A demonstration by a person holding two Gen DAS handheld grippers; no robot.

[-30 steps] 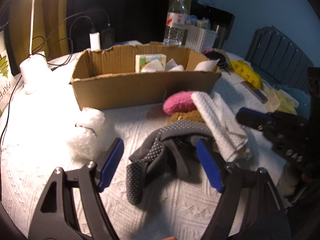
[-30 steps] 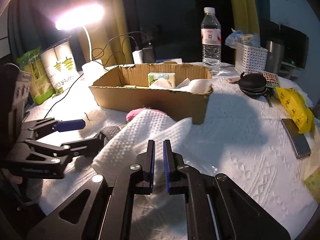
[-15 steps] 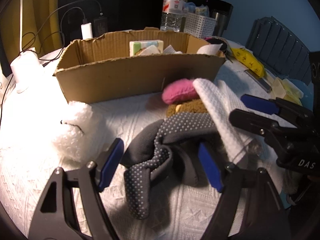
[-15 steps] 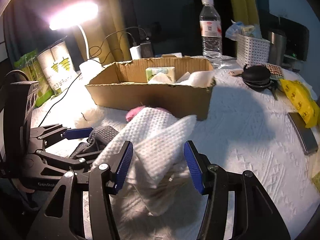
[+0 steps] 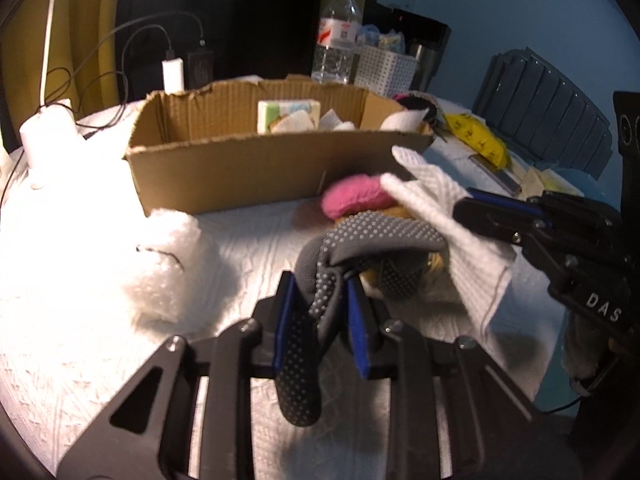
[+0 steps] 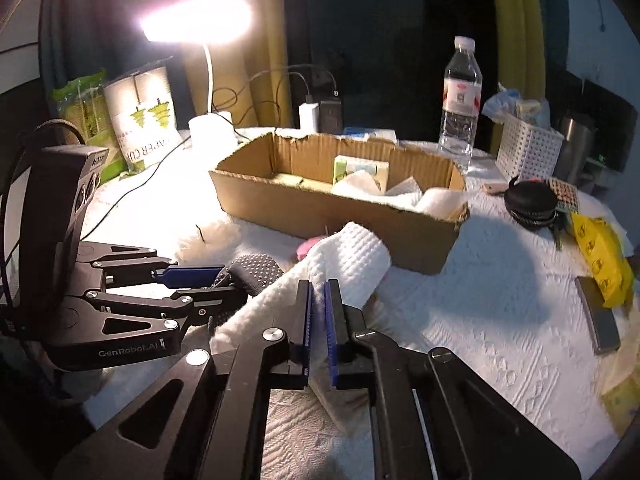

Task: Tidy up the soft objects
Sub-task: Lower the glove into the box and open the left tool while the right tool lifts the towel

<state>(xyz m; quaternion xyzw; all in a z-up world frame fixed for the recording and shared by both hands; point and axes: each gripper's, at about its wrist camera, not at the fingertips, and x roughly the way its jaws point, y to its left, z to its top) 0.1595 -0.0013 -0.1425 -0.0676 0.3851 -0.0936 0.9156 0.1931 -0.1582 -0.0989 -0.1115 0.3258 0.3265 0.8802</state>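
Grey dotted glove [image 5: 316, 308]: lifted at one end, its bunched middle clamped between the blue pads of the left gripper [image 5: 320, 300]. One glove finger hangs down in front of the fingers; the rest arches over toward the pile behind it. The left fingers have just closed in, with the glove between them.

White waffle cloth [image 6: 344, 256]: pinched in the narrow gap of the right gripper [image 6: 318, 312], whose fingers have likewise just closed on it. The cloth rises from the fingers as a rolled fold. In the left wrist view the same cloth [image 5: 448, 216] drapes beside and partly over the glove.

Pink soft item [image 5: 354, 194]: lying on the worktop just behind the glove, against the near wall of the cardboard box [image 5: 240, 172]. A tan fuzzy item shows beneath the glove; its detail cannot be told.

White fluffy item [image 5: 168, 264]: on the worktop left of the glove, apart from it.

The box is open-topped and holds a small tissue pack [image 6: 360, 168] and white pieces.

Worktop [image 6: 480, 320]: covered in white embossed fabric. Behind the box stand a water bottle [image 6: 460, 100], a white lattice basket [image 6: 528, 148] and a lit lamp [image 6: 196, 24].
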